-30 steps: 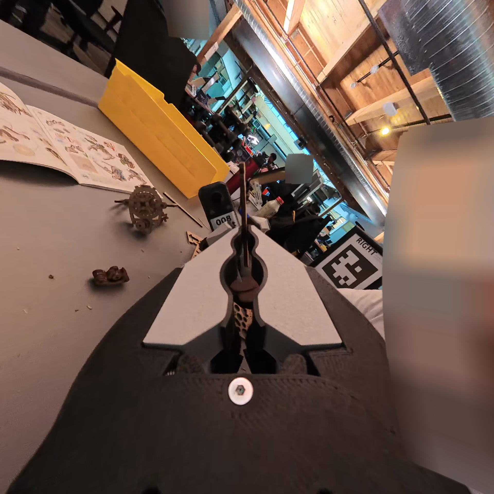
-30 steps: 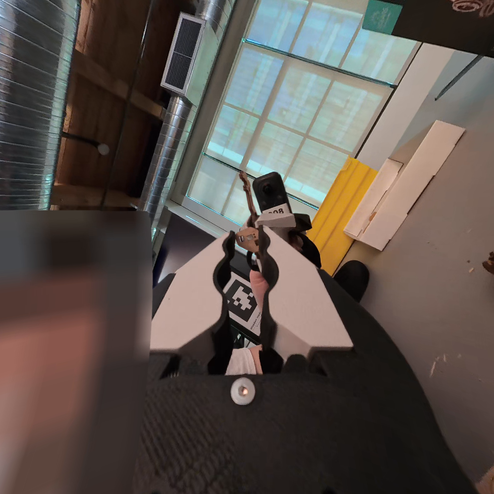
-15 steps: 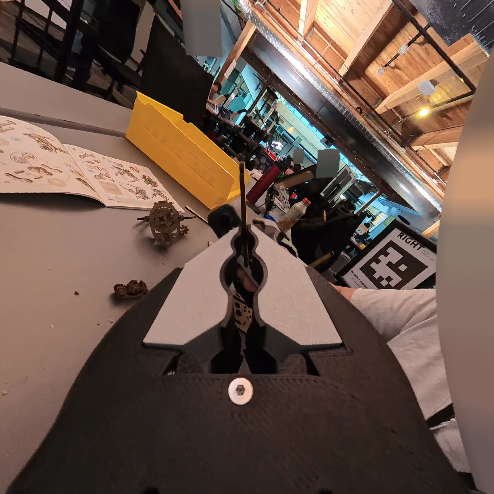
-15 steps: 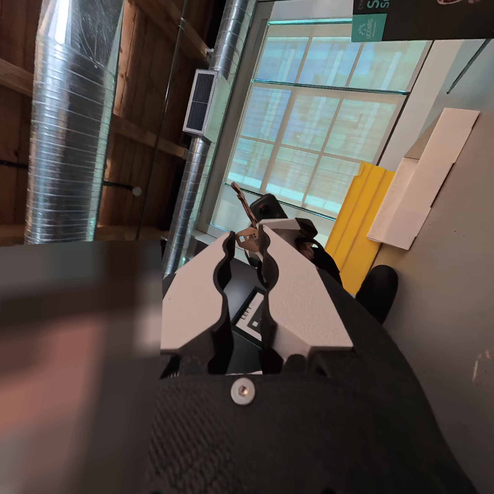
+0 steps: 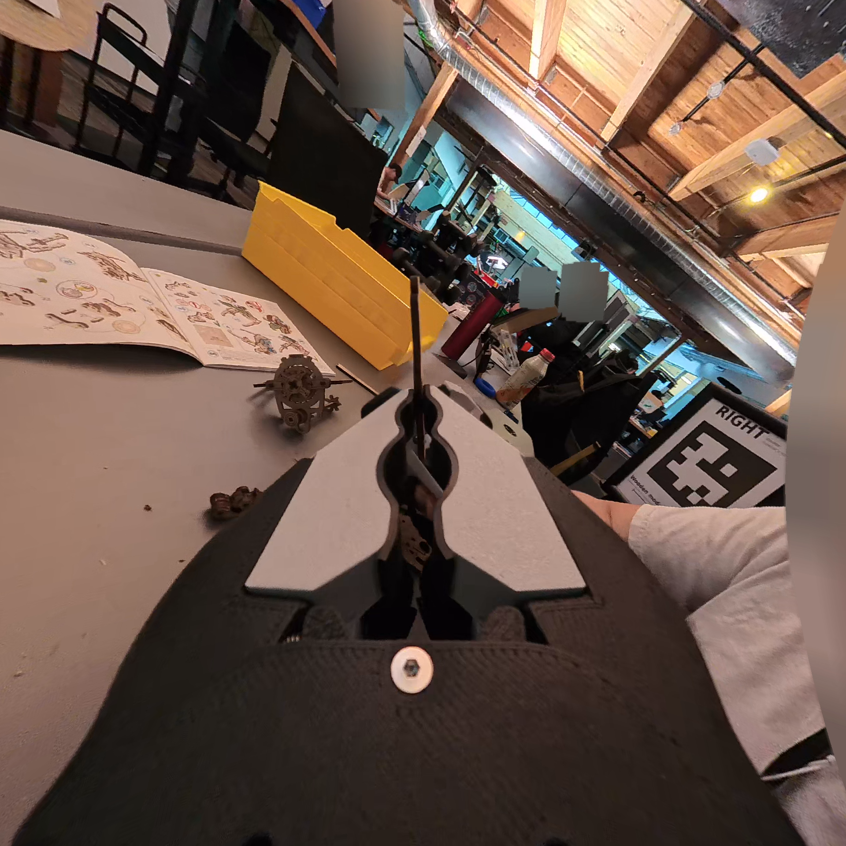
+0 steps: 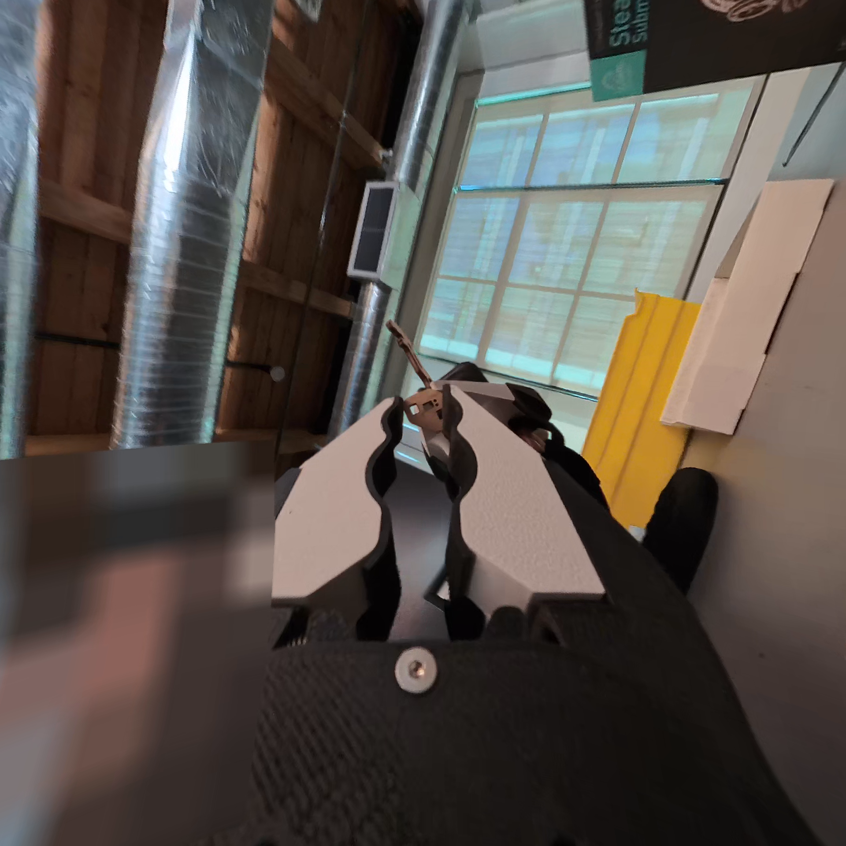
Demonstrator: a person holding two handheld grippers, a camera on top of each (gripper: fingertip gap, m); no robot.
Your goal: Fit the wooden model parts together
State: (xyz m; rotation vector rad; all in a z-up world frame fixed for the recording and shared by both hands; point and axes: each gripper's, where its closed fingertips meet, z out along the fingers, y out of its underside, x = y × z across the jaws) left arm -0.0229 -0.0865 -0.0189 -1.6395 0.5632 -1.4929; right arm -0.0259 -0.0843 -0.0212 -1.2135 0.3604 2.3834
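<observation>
My left gripper (image 5: 414,396) is shut on a thin flat wooden part (image 5: 414,338), seen edge-on and sticking up past the tips. In the right wrist view the same part (image 6: 425,406) shows as a small cut-out plate with a thin arm rising from it. The left gripper's fingers (image 6: 480,393) hold it from behind. My right gripper (image 6: 422,403) has its jaws a plate's width apart, and both pads meet the plate's edges. A wooden gear assembly (image 5: 297,396) and a small dark wooden piece (image 5: 233,501) lie on the grey table (image 5: 91,458), left of both grippers.
An open instruction booklet (image 5: 91,297) lies at the back left. A yellow bin (image 5: 338,284) stands behind it and also shows in the right wrist view (image 6: 641,403), next to a white box (image 6: 751,311). A thin wooden stick (image 5: 357,377) lies by the gear assembly. The person's sleeve (image 5: 714,572) is at the right. Left and right tips are no more than a few centimetres apart. From either gripper's tips it is about 12 cm to the small dark wooden piece (image 5: 233,501).
The right gripper's jaws have narrowed onto the plate. Both grippers have tilted, so the table and bin sit differently in both views. The left gripper keeps its hold.
</observation>
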